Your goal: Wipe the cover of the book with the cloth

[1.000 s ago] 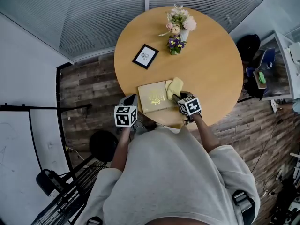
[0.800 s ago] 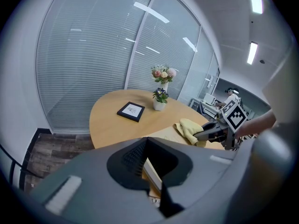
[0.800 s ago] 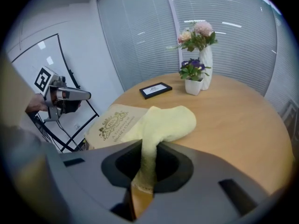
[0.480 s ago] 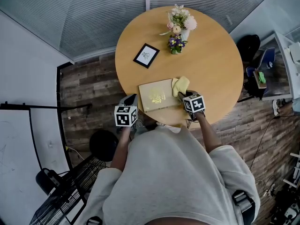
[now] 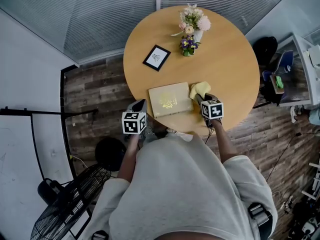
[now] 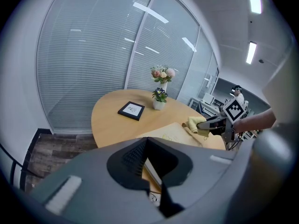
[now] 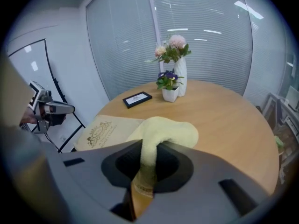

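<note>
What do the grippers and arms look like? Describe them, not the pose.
The left gripper and right gripper have grey bodies with dark jaws. Each carries a white cube printed with black square markers: left cube, right cube. The person wears a light grey sweatshirt, forearms uncovered.

**Cloth slides off the book to the right**

In the head view the right gripper (image 5: 201, 98) now sits further right and a little higher in the frame than a second ago. The cloth (image 5: 199, 88) goes with it. It covered the right edge of the book (image 5: 170, 99) before; now it lies just beside that edge, mostly on the bare table (image 5: 230, 59), and the cover shows whole.

In the left gripper view the cloth and right gripper are further right and look smaller.

The right gripper view has turned. The flowers (image 7: 174, 48) move from upper right towards the centre, and the left gripper (image 7: 65, 108) drops lower at the left edge.
</note>
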The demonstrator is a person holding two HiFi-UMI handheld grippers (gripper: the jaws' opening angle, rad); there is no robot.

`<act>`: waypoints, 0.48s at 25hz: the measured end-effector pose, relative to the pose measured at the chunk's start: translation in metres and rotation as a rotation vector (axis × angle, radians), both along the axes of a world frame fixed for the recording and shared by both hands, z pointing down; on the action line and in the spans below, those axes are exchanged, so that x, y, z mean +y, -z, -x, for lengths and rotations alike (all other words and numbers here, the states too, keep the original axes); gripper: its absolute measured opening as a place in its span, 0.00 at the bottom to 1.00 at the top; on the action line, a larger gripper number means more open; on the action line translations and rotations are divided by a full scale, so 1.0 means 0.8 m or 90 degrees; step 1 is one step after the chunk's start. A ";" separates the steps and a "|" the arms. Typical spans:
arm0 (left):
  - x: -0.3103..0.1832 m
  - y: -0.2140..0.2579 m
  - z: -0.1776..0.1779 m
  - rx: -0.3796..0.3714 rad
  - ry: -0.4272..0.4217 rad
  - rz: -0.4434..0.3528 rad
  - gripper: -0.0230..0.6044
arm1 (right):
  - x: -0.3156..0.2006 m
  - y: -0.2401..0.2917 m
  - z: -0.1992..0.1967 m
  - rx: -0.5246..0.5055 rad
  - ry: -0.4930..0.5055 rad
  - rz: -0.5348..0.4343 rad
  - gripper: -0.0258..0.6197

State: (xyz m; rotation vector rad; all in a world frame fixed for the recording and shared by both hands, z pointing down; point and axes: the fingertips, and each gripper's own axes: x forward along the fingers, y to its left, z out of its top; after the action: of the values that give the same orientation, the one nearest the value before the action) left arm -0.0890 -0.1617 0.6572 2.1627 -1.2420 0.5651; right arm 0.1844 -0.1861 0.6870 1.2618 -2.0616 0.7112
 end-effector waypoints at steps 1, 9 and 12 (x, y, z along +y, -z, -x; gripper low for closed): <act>0.000 0.000 0.000 0.000 -0.001 0.000 0.05 | -0.001 0.006 0.002 -0.002 0.001 -0.008 0.13; 0.001 -0.001 -0.006 0.000 -0.006 -0.002 0.05 | -0.007 0.051 0.053 -0.036 0.049 -0.072 0.13; 0.003 0.000 -0.005 0.002 -0.004 -0.003 0.05 | -0.002 0.058 0.084 -0.056 0.072 -0.077 0.13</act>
State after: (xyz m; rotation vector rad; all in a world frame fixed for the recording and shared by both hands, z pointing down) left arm -0.0854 -0.1594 0.6569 2.1721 -1.2361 0.5619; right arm 0.1174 -0.1881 0.6404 1.1865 -2.2586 0.6075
